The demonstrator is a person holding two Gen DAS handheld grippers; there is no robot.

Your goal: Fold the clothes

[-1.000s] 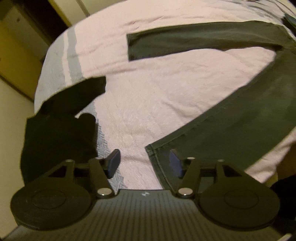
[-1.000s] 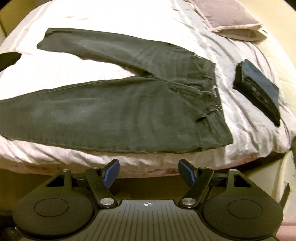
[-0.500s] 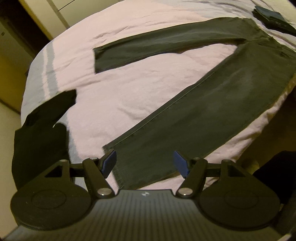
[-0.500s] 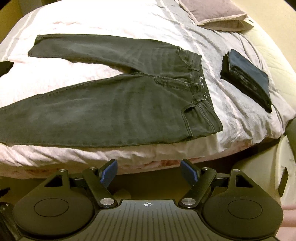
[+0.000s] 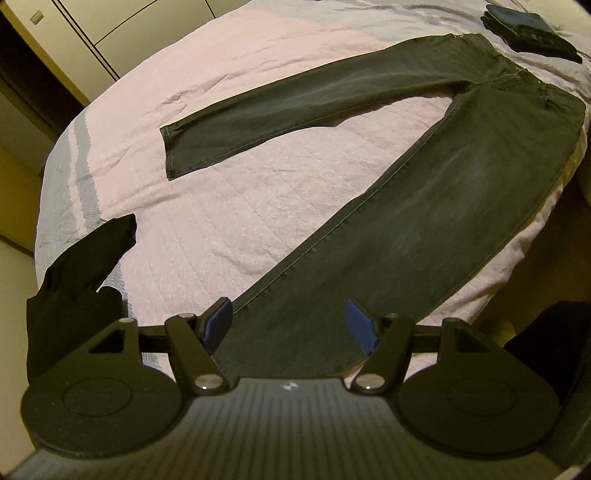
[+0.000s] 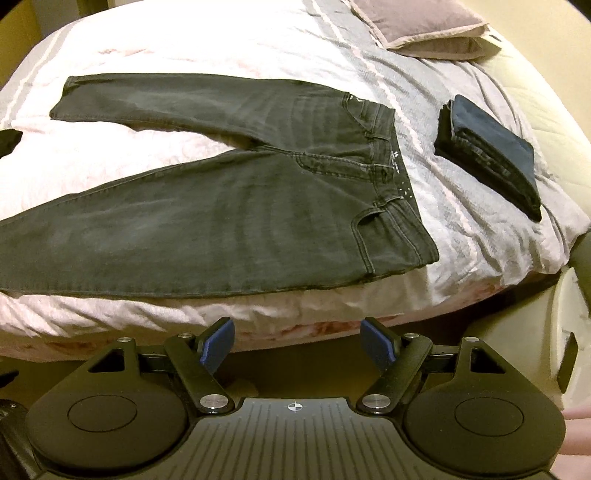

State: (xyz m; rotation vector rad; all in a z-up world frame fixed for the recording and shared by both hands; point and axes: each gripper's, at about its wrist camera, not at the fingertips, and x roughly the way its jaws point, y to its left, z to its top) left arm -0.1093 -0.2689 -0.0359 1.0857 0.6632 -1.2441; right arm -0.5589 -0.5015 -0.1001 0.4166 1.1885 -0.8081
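Left gripper [image 5: 288,321]: jaws spread, empty, has backed off the near leg hem it was down beside a second ago.
Right gripper [image 6: 297,341]: jaws spread, empty, off the bed edge.
Jeans [image 6: 229,206]: flat on the bed [image 6: 480,236], legs splayed, unfolded.
Meaning: spreading looks done; first fold likely next.
Beyond: folded dark garment [image 6: 491,151], pillow [image 6: 424,26].

You've pulled your left gripper [image 5: 290,325] back and up: the near hem of the jeans [image 5: 424,206], a second ago just ahead of its right finger, now lies between both fingers, and the whole pair shows. Your right gripper [image 6: 297,345] has lifted too; the jeans and the folded stack [image 6: 491,155] sit farther ahead of it.
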